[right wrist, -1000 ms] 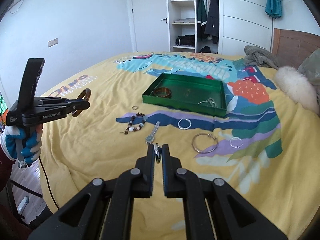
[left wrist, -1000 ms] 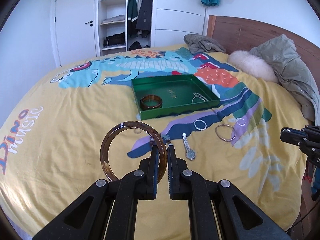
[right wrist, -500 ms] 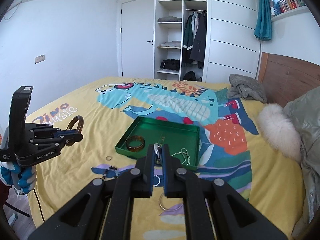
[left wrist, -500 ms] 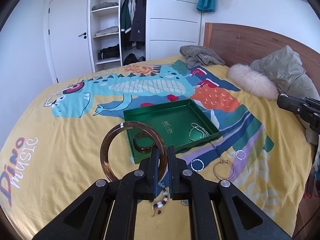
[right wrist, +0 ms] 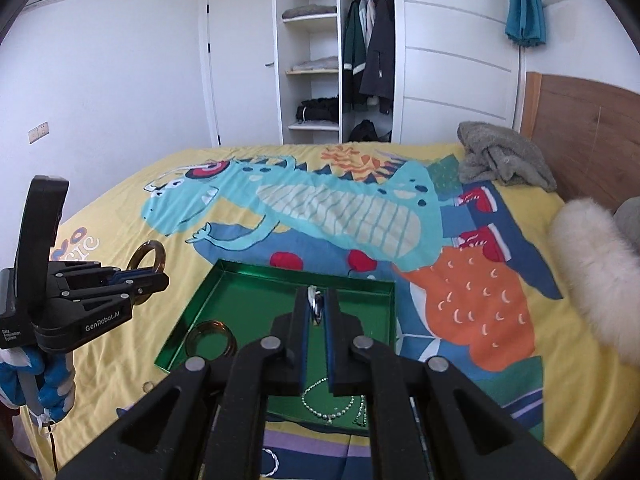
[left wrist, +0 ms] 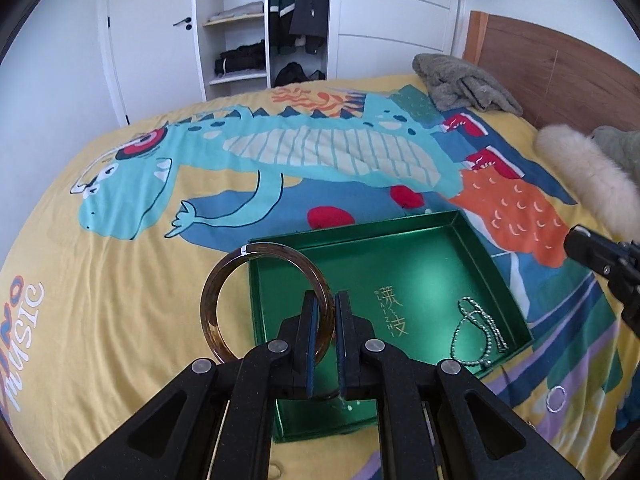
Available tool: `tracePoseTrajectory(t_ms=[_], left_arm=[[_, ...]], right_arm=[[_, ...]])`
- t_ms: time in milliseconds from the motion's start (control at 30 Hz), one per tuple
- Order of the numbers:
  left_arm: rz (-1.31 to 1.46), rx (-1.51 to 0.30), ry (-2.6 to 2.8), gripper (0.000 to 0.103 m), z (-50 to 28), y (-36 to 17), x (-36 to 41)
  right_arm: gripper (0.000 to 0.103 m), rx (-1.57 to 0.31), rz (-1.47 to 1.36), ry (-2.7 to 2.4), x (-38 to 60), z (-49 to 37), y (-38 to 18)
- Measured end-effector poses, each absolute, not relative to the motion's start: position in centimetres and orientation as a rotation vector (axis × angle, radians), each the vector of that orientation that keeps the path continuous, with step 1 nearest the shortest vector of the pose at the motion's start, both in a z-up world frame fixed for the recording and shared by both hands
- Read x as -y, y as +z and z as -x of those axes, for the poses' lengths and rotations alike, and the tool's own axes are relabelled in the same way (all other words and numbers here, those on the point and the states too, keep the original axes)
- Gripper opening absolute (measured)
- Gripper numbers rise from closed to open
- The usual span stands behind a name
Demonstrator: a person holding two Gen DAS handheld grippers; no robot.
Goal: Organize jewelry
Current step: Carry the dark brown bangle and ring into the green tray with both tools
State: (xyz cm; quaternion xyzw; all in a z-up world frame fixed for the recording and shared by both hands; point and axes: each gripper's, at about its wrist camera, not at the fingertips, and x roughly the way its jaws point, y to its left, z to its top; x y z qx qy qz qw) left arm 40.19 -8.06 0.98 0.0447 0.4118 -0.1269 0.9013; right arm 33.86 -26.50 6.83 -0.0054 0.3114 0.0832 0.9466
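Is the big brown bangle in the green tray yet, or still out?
Out. The brown bangle stands clamped in the left tool, above the green tray.

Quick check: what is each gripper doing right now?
Left gripper: closed on the brown bangle.
Right gripper: closed on a small silvery piece.

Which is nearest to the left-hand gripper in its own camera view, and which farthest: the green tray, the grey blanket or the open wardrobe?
From the left gripper, which grips a brown bangle:
1. Green tray, on the bed directly below the fingers.
2. Grey blanket, far across the bed on the right, by the headboard.
3. Open wardrobe, beyond the bed against the back wall.
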Motion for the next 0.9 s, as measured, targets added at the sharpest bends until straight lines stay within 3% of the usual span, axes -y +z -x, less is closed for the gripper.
tracePoseTrajectory(t_ms=[200,367,900], left_arm=[[-0.13,-0.929,-0.23,0.008,-44.8,-4.4,10.1],[-0.154,-0.971,-0.209,0.008,-47.0,-7.2,11.0],[-0.114,-1.005,-0.192,0.01,-47.9,-9.5,10.9]], right_arm=[[0.006,-0.797,-0.02,0.165,26.7,-39.9,-2.4],[0.006,-0.895,-0.056,0.146,28.0,-42.7,-6.7],[0.008,-0.938,-0.044,0.116,29.1,-43.1,-9.3]])
